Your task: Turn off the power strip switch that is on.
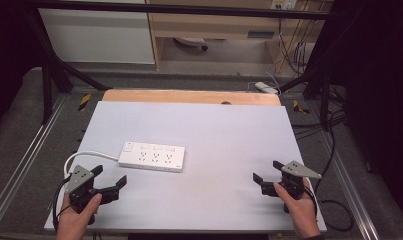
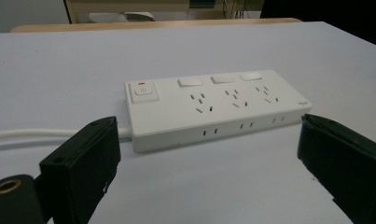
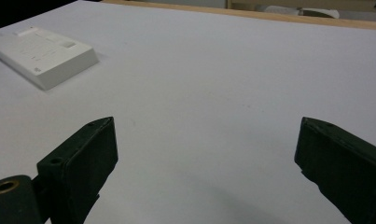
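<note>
A white power strip [image 1: 152,156] lies flat on the white table, left of centre, with a switch at its left end and three socket groups. Its white cable [image 1: 86,155] curls off to the left. My left gripper [image 1: 110,178] is held low near the table's front left, open and empty, pointing at the power strip [image 2: 213,105] a short way ahead. My right gripper [image 1: 268,172] rests near the front right, open and empty, well apart from the power strip [image 3: 43,55], which lies far to its left.
The white table top [image 1: 224,135] has a wooden strip [image 1: 189,96] along its far edge. A black frame and rails surround the table. Cables [image 1: 334,200] trail on the floor at the right. Shelving stands beyond.
</note>
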A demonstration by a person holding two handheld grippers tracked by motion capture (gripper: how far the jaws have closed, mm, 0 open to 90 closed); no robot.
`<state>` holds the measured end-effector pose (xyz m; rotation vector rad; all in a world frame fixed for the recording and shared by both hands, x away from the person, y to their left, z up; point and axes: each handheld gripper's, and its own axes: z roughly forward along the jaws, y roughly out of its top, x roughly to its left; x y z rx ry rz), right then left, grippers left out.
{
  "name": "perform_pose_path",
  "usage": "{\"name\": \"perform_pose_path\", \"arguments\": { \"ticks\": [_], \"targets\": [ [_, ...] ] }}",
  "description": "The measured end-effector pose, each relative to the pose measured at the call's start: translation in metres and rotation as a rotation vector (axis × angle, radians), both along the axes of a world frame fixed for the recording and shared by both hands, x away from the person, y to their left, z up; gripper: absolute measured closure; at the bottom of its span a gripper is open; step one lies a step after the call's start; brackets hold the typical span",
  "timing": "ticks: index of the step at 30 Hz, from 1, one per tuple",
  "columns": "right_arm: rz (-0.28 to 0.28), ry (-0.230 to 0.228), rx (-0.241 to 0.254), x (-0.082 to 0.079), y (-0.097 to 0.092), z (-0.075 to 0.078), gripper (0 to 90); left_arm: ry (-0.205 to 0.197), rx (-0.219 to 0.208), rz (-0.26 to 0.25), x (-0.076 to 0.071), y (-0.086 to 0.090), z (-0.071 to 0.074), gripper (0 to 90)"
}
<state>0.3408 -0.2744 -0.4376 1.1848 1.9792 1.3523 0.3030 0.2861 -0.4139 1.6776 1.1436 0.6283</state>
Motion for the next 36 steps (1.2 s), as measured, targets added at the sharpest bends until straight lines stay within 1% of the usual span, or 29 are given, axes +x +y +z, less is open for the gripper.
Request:
{"name": "perform_pose_path", "arguments": {
  "ticks": [2,3,5,6,7,9,11,13,14,16,18,19,20,22,23,25,26,30,33,36],
  "targets": [
    [-0.005,0.003,-0.005,-0.001,0.001,0.000,7.2,0.001,0.000,0.008,0.000,0.001,0.000,6.2],
    [-0.005,0.016,-0.007,-0.002,0.002,0.000,7.5,-0.001,-0.002,0.007,0.000,0.001,0.000,6.2],
    [-0.008,0.018,-0.007,-0.002,0.002,0.000,7.5,-0.008,0.005,0.005,-0.001,0.002,0.000,6.1],
    [-0.010,0.011,-0.008,-0.003,0.003,0.001,7.6,-0.018,-0.002,0.016,-0.001,0.002,0.001,6.1],
    [-0.010,0.011,-0.008,-0.003,0.003,0.001,7.6,-0.018,-0.002,0.016,-0.001,0.002,0.001,6.2],
    [-0.017,0.001,-0.019,-0.002,0.002,0.001,6.8,-0.016,-0.007,0.021,-0.001,0.003,0.000,6.3],
    [-0.020,-0.002,-0.017,-0.003,0.002,0.001,6.7,-0.002,-0.015,0.023,0.000,0.004,-0.001,6.3],
    [-0.030,-0.017,-0.007,-0.003,0.001,0.003,6.3,0.004,-0.021,0.023,0.001,0.004,-0.002,6.5],
    [-0.036,-0.037,0.007,-0.005,0.000,0.005,6.0,0.003,-0.019,0.021,0.001,0.004,-0.002,6.6],
    [-0.043,-0.043,0.023,-0.006,-0.001,0.007,5.0,0.003,-0.016,0.016,0.000,0.004,-0.001,6.5],
    [-0.036,-0.051,0.040,-0.007,0.000,0.009,5.0,0.003,-0.015,0.012,0.000,0.003,-0.002,6.5],
    [-0.036,-0.051,0.040,-0.007,0.000,0.009,5.0,0.004,-0.016,0.011,0.001,0.003,-0.002,6.5],
    [-0.031,-0.071,0.043,-0.008,0.001,0.011,6.0,0.006,-0.013,0.009,0.001,0.003,-0.002,6.6],
    [-0.039,-0.102,0.041,-0.010,0.002,0.016,5.6,0.011,-0.016,0.003,0.001,0.002,-0.003,6.6],
    [-0.039,-0.102,0.041,-0.010,0.002,0.016,5.6,0.010,-0.013,-0.001,0.001,0.002,-0.002,6.6],
    [-0.044,-0.117,0.073,-0.012,0.002,0.020,4.3,0.010,-0.014,-0.008,0.000,0.001,-0.002,6.6],
    [-0.044,-0.121,0.073,-0.013,0.002,0.022,3.8,0.010,-0.012,-0.011,0.000,0.000,-0.003,6.5],
    [-0.030,-0.105,0.082,-0.013,0.005,0.024,2.4,0.015,-0.004,-0.017,0.001,0.000,-0.003,6.5],
    [-0.018,-0.105,0.079,-0.014,0.008,0.028,2.0,0.015,-0.003,-0.020,0.000,-0.001,-0.003,6.5],
    [-0.020,-0.101,0.082,-0.015,0.010,0.031,1.9,0.016,0.002,-0.023,0.000,-0.001,-0.003,6.6]
  ]
}}
